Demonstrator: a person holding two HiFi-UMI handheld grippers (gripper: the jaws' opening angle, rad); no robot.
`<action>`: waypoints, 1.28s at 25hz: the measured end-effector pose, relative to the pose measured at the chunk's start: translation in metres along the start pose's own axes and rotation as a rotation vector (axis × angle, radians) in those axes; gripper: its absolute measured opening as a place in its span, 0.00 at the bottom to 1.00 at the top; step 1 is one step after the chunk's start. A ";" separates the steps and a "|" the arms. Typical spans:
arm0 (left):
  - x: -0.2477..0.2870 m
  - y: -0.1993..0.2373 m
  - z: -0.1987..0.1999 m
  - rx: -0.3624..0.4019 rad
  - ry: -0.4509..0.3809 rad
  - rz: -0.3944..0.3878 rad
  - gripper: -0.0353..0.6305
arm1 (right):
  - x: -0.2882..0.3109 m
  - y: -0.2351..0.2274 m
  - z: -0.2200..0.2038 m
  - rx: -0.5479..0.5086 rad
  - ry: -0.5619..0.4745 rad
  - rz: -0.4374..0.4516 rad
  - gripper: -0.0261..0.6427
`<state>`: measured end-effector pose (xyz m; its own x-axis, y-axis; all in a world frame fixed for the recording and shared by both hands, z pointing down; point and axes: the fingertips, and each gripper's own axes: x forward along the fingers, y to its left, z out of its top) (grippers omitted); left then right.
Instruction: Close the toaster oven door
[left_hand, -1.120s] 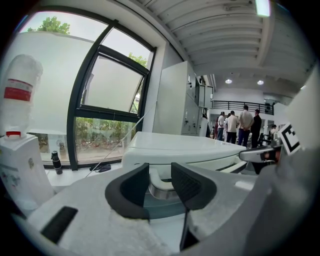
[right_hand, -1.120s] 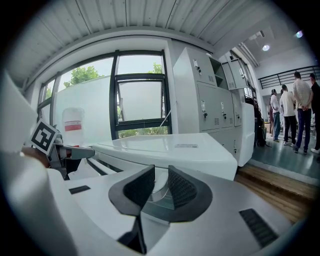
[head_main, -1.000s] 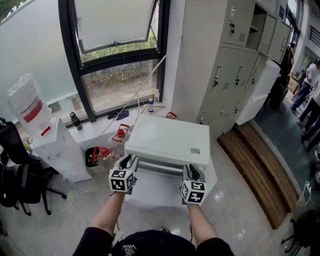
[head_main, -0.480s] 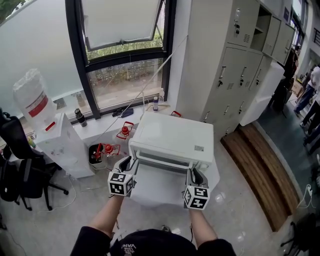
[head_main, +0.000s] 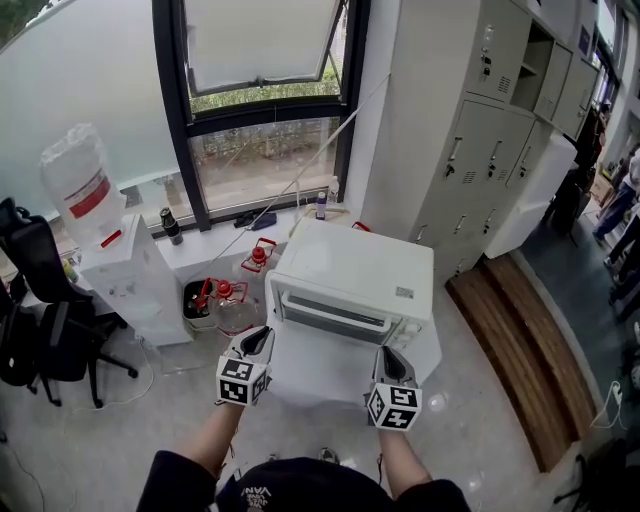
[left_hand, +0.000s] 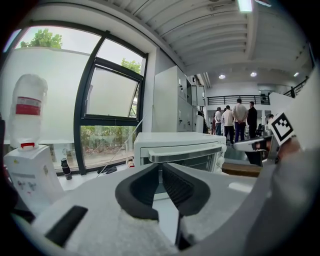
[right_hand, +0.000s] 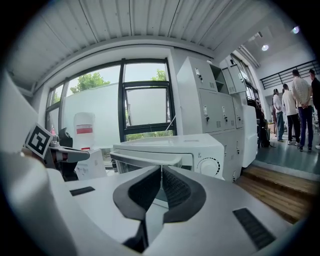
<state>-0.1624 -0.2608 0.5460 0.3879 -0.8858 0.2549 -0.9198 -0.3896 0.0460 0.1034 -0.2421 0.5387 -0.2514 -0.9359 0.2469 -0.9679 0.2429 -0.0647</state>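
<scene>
One boxy white toaster oven (head_main: 352, 272) sits at the back of one white table (head_main: 310, 375), below the window. Its door is up against the front, with one silver bar handle (left_hand: 185, 152) along the top edge and one round dial (right_hand: 209, 166) on the right of the front.

Two grippers, both at the table's near edge and apart from the oven. Left gripper (head_main: 261, 338): jaws closing, tips nearly together, nothing between them. Right gripper (head_main: 389, 352): same, jaws closing, nothing between them.

One white water dispenser (head_main: 125, 290) stands left, carrying one upturned clear bottle with a red label (head_main: 82, 188); I can't tell how full it is. Two clear jugs with red caps (head_main: 232, 300) stand on the floor by the wall. Two small bottles are on the sill, one dark (head_main: 172, 226) and one pale (head_main: 321, 205). One black office chair (head_main: 45, 320) is far left.
</scene>
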 end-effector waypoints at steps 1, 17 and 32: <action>-0.004 -0.002 -0.002 0.000 0.000 0.002 0.11 | -0.003 0.002 -0.001 0.001 0.000 0.007 0.06; -0.060 -0.039 -0.024 0.001 0.006 0.010 0.08 | -0.035 0.026 -0.023 0.024 0.013 0.150 0.04; -0.083 -0.062 -0.070 -0.024 0.074 0.046 0.08 | -0.048 0.031 -0.064 0.012 0.115 0.251 0.04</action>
<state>-0.1419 -0.1452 0.5891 0.3410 -0.8812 0.3274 -0.9380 -0.3422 0.0557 0.0855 -0.1735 0.5865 -0.4823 -0.8116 0.3298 -0.8755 0.4598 -0.1487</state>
